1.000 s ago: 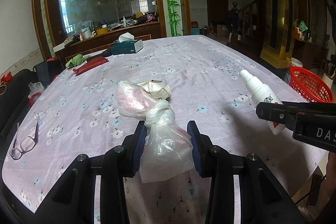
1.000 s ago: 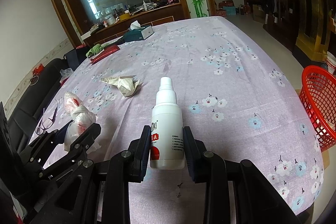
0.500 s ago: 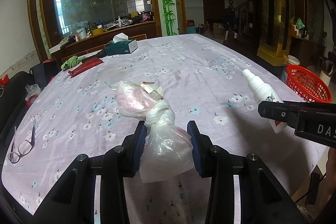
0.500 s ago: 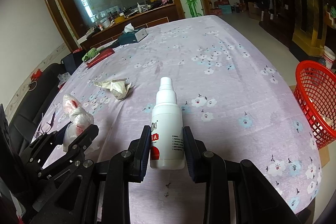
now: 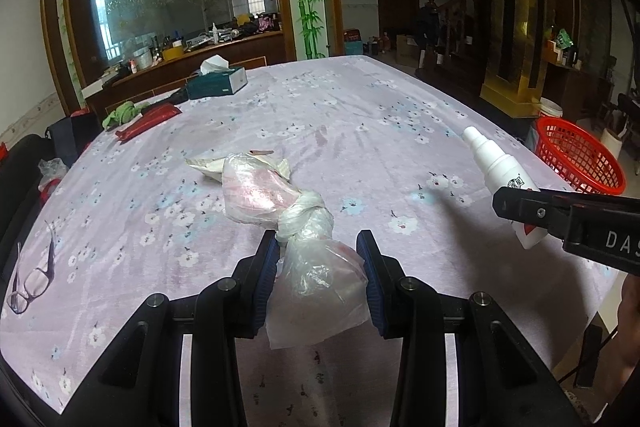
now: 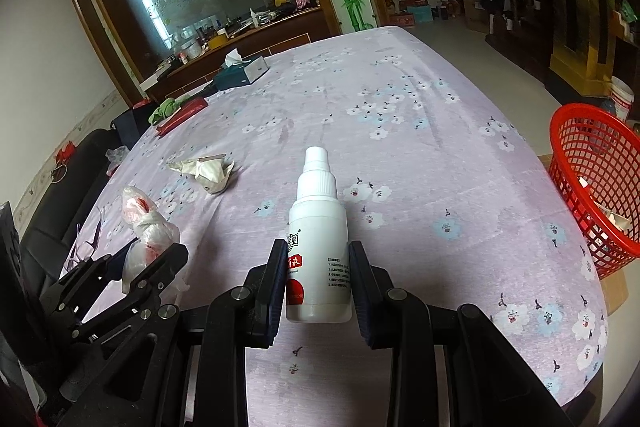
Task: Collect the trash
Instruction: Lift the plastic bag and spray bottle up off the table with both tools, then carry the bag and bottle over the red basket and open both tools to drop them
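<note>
The left gripper [image 5: 316, 275] clamps its blue-padded fingers [image 5: 267, 279] on a knotted, crinkly clear plastic bag [image 5: 308, 259]. The right gripper [image 6: 318, 279] pinches a smooth white spray bottle [image 6: 318, 231] above the floral-clothed counter [image 6: 400, 131]. Crumpled paper [image 6: 208, 171] lies ahead; a red mesh basket [image 6: 592, 187] stands off the counter's right edge.

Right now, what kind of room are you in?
Probably a dining or living room in a home: a big table with a flowery cloth, a tissue box on it, and a wooden staircase behind.
</note>
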Demonstrator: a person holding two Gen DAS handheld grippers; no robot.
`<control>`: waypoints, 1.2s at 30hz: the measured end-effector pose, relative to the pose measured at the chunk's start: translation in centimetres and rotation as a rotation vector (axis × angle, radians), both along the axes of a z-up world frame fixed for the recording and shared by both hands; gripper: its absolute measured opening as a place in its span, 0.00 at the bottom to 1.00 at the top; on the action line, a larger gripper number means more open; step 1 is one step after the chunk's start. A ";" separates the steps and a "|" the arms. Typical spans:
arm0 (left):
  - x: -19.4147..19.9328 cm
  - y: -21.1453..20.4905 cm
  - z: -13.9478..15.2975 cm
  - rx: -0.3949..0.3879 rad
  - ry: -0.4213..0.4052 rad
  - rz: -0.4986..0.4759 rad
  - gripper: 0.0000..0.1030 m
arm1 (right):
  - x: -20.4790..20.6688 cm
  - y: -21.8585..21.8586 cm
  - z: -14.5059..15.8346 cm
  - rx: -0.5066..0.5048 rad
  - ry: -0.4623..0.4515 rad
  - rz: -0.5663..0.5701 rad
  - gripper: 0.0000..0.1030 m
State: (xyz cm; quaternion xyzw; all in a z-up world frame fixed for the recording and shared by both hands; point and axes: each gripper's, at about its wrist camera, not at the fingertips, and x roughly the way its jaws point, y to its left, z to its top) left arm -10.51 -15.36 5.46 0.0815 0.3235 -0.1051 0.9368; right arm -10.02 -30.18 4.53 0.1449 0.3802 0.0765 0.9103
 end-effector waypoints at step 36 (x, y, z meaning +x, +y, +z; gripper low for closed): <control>0.7 -16.6 1.9 -0.056 0.122 -0.399 0.37 | -5.3 -21.8 0.7 0.101 -0.041 -0.428 0.31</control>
